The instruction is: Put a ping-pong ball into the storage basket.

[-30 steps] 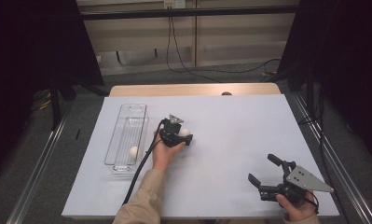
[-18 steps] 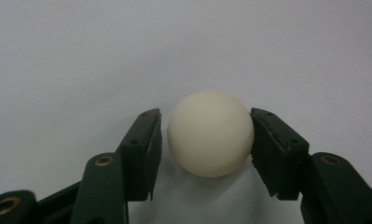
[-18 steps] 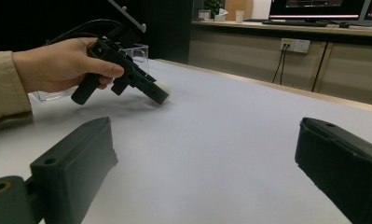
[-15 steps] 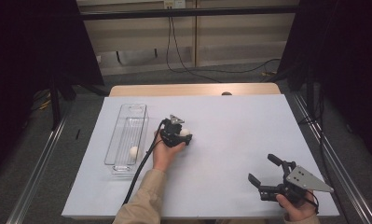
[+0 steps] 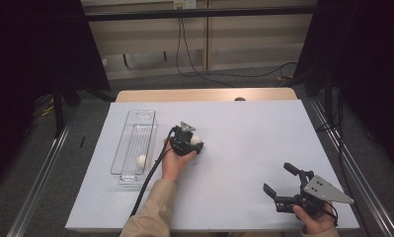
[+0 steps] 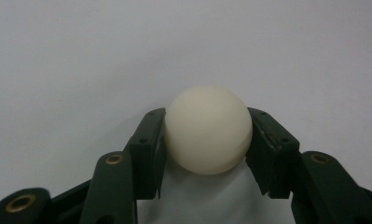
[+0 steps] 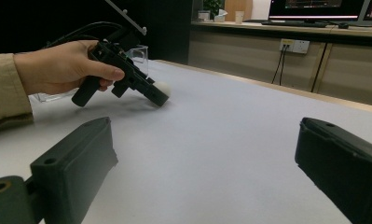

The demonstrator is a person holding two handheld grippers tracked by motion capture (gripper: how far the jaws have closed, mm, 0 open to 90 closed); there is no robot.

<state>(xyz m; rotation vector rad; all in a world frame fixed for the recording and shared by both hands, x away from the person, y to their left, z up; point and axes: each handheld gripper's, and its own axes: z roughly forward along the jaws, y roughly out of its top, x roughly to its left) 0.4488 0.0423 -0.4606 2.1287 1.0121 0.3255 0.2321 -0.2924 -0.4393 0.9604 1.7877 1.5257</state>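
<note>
On the white table (image 5: 244, 143) the left gripper (image 5: 196, 142) sits a little left of centre, its nose pointing toward about two o'clock in the high view. Its jaws have just been closing, and they now press on a cream-white ball (image 6: 208, 129) from both sides — the left gripper view shows a black pad flat against each flank of the ball, with the bare tabletop behind and beneath it. In the high view the same ball peeks out pale at the gripper's tip, low against the table surface; whether it is touching the table I cannot tell.

At roughly nine o'clock from that gripper, near but apart, a clear plastic tray (image 5: 130, 129) lies lengthwise along the table's left side. A second white ball (image 5: 141, 161) rests inside it, toward the near end.

The right gripper (image 5: 284, 185) is well apart, down at about five o'clock from the centre near the table's front edge, held in the person's right hand (image 5: 317, 217). Its jaws stand wide apart with nothing between them — the right gripper view shows only bare tabletop in the gap, and farther off the left hand (image 7: 67, 70) with its gripper on the ball.
</note>
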